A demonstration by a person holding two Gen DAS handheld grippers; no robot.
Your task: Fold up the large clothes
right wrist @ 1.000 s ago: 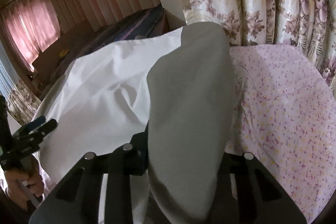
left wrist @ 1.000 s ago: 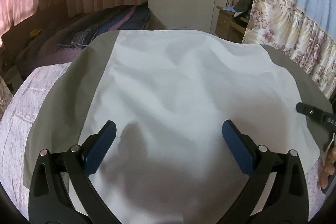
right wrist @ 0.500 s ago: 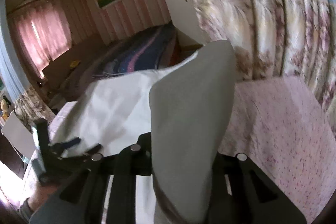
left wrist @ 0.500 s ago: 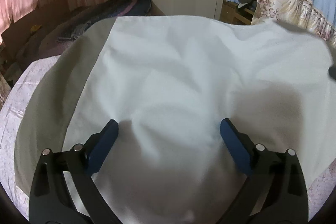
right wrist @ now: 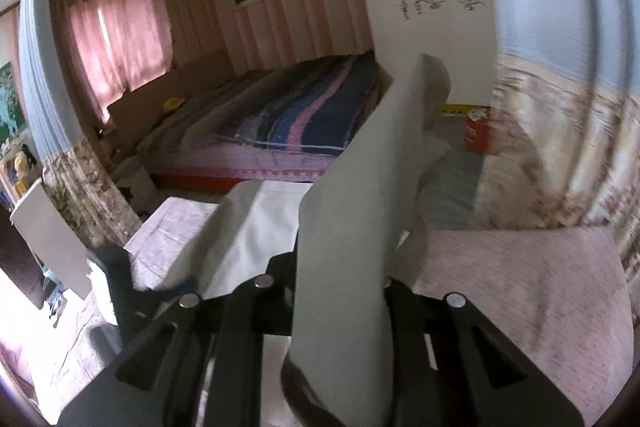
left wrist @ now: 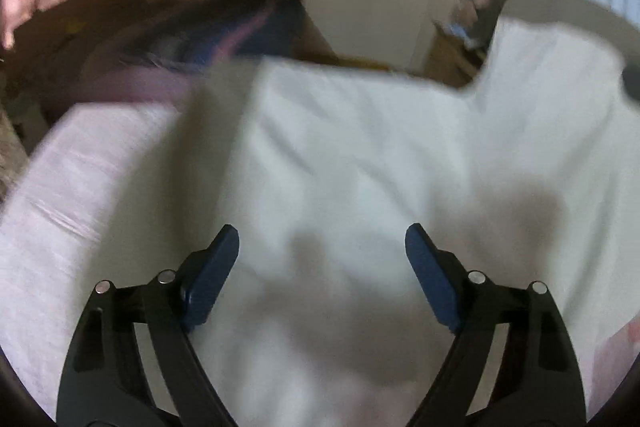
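A large white garment (left wrist: 360, 163) with grey sleeves lies spread on the pink bedspread (left wrist: 80, 163). My left gripper (left wrist: 322, 267) is open, its blue pads (left wrist: 216, 271) hovering over the white body of the garment. My right gripper (right wrist: 340, 279) is shut on the grey sleeve (right wrist: 360, 219) and holds it raised high above the bed, so the sleeve stands up in front of the camera and hides the fingertips. The raised sleeve shows at the upper right of the left wrist view (left wrist: 560, 7). The left gripper shows at the lower left of the right wrist view (right wrist: 120, 287).
A second bed with a striped blue and pink blanket (right wrist: 288, 115) stands behind. A white wardrobe (right wrist: 424, 7) and floral curtains (right wrist: 560, 147) are at the right. A red box (right wrist: 478, 135) sits on the floor by the wardrobe.
My right gripper has lifted the grey sleeve up and swung it over toward the left. The left gripper has shifted left over the garment and stayed open.
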